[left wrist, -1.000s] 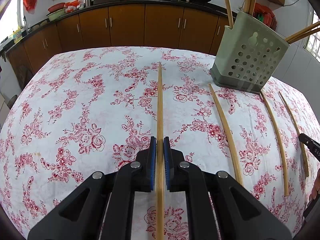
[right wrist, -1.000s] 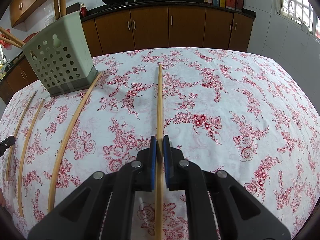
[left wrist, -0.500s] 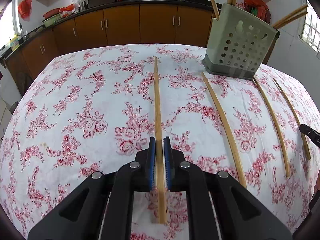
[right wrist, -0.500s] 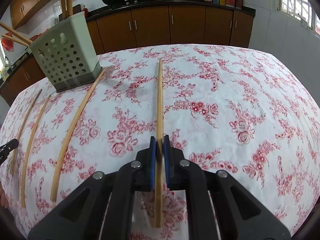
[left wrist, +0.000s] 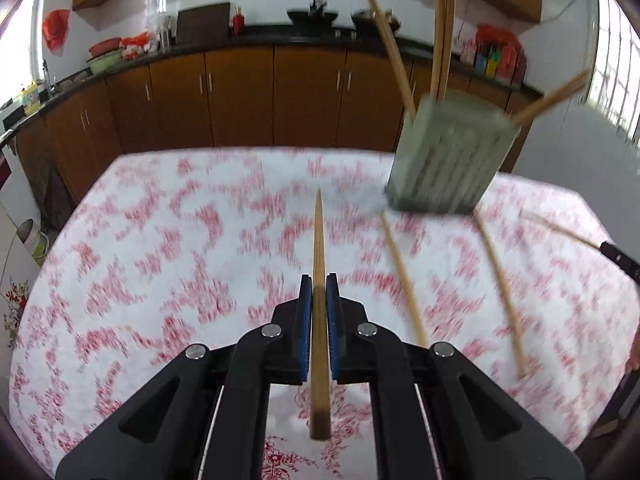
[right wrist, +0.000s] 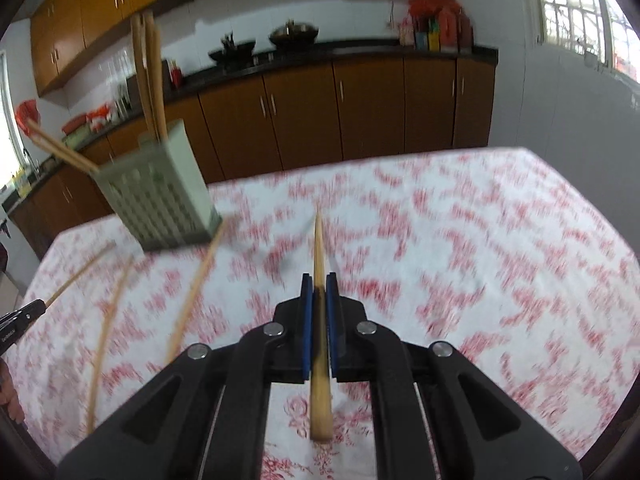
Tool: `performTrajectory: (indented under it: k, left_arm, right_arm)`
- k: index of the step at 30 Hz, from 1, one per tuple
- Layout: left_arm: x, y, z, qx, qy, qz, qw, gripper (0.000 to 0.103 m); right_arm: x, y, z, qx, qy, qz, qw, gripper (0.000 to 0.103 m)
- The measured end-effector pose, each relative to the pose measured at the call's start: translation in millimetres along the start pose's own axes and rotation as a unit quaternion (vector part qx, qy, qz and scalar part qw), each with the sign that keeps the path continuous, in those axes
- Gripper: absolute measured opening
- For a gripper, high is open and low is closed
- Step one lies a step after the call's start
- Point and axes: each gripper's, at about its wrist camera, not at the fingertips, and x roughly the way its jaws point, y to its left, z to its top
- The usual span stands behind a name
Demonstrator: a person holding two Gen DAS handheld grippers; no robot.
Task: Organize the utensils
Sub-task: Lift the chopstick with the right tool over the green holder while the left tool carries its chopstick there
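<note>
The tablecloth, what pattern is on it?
The tablecloth is white with red flowers all over, blurred by motion here. It shows best in the right wrist view.

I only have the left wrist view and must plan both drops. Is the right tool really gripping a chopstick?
Observer: Yes. The right tool is shut on a chopstick, with the thick end sticking out behind the pads.
Operator: Any more chopsticks lying to its right?
Observer: None that I can see. The tablecloth there shows only its print.
Operator: Where is the holder from that tool?
Observer: The holder stands ahead and to its left.
</note>
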Motion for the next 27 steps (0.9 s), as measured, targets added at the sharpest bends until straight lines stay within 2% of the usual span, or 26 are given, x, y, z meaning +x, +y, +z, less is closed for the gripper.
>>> performTrajectory:
  k: [9, 18, 24, 27]
  left_arm:
    - [-46.3, -1.0, 41.1, -0.029, -0.08, -0.027, 0.996, 0.007]
    - [-52.6, -5.2, 52.2, -0.027, -0.096, -0.029, 0.9946, 0.007]
    - [-75.9, -18.2, 71.1, -0.008, -0.119, -0.053, 0.9914, 0.007]
    - [-93.4, -28.8, 86.0, 0.004, -0.14, -0.071, 0.9876, 0.007]
  right_arm:
    - [-39.0, 7.2, 34.0, 0.005, -0.074, 0.021, 0.997, 0.008]
    - [-45.9, 13.3, 44.5, 0.001, -0.087, 0.032, 0.996, 0.008]
    - [-66.7, 27.5, 67.5, -0.008, -0.101, 0.078, 0.992, 0.008]
    - [-83.9, 35.9, 87.9, -0.004, -0.108, 0.127, 0.986, 0.008]
